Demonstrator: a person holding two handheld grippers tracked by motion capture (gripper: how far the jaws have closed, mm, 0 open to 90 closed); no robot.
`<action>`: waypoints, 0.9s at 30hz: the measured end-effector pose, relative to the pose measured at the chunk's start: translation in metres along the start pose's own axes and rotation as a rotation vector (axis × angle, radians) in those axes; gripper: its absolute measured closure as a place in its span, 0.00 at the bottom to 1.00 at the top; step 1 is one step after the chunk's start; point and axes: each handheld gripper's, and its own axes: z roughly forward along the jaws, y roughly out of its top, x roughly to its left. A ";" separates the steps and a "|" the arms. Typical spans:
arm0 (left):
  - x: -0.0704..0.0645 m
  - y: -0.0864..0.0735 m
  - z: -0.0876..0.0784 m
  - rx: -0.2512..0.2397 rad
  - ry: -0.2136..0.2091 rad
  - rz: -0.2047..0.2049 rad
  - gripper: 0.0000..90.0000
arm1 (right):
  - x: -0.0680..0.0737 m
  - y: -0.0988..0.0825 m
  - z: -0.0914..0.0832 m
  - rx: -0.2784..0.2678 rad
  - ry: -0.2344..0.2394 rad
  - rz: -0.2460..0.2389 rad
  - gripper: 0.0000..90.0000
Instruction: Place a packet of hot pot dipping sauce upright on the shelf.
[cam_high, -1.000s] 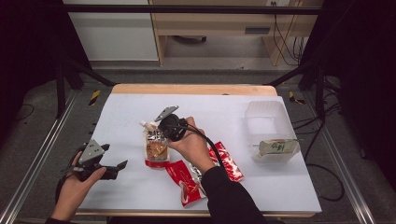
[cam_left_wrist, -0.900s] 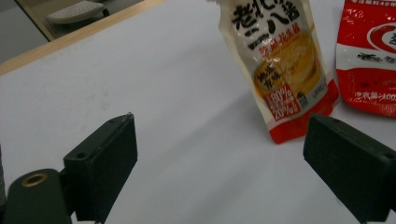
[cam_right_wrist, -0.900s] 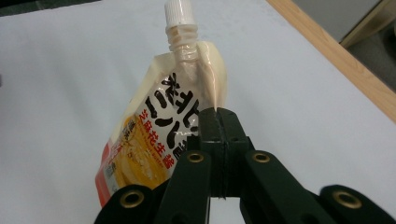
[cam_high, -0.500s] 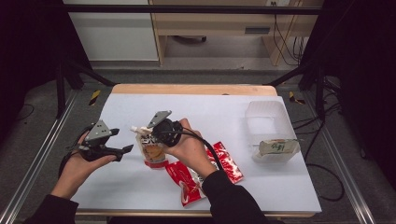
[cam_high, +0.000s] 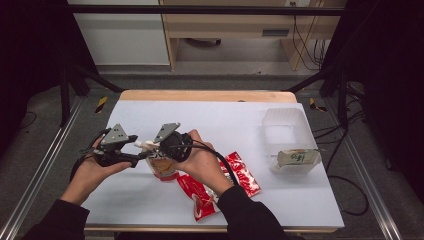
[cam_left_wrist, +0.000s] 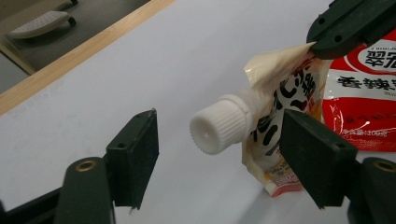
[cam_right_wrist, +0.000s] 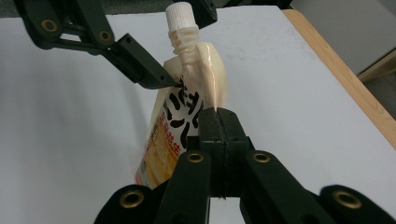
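Observation:
A cream spouted pouch (cam_high: 162, 167) with a white screw cap (cam_left_wrist: 219, 123) hangs tilted over the white table. My right gripper (cam_right_wrist: 218, 116) is shut on the crumpled top corner of the pouch (cam_right_wrist: 173, 126), just beside the spout. My left gripper (cam_left_wrist: 219, 144) comes in from the left with its jaws on either side of the cap, not touching it. Its jaws have just been closing and still stand apart. In the high view the left gripper (cam_high: 140, 149) and right gripper (cam_high: 152, 146) meet at the left middle of the table.
Two red sachets (cam_high: 240, 172) (cam_high: 197, 195) lie under and beside my right forearm. A clear plastic tub (cam_high: 282, 125) stands at the right with another pouch (cam_high: 297, 157) at its near end. A wooden strip edges the table's far side (cam_high: 210, 95).
My left gripper has travelled right and up from the table's left edge to the pouch's cap, and its jaws have narrowed. The right gripper has shifted the pouch slightly left and up.

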 end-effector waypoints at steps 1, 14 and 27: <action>-0.001 0.001 0.001 0.002 -0.007 0.003 0.34 | 0.000 0.000 0.000 -0.002 0.003 -0.002 1.00; -0.006 0.010 0.000 0.004 -0.092 0.022 0.66 | -0.002 -0.008 -0.007 0.000 0.024 0.019 1.00; -0.025 0.031 0.002 0.022 -0.141 0.074 0.80 | -0.013 -0.023 -0.016 0.026 0.027 0.050 1.00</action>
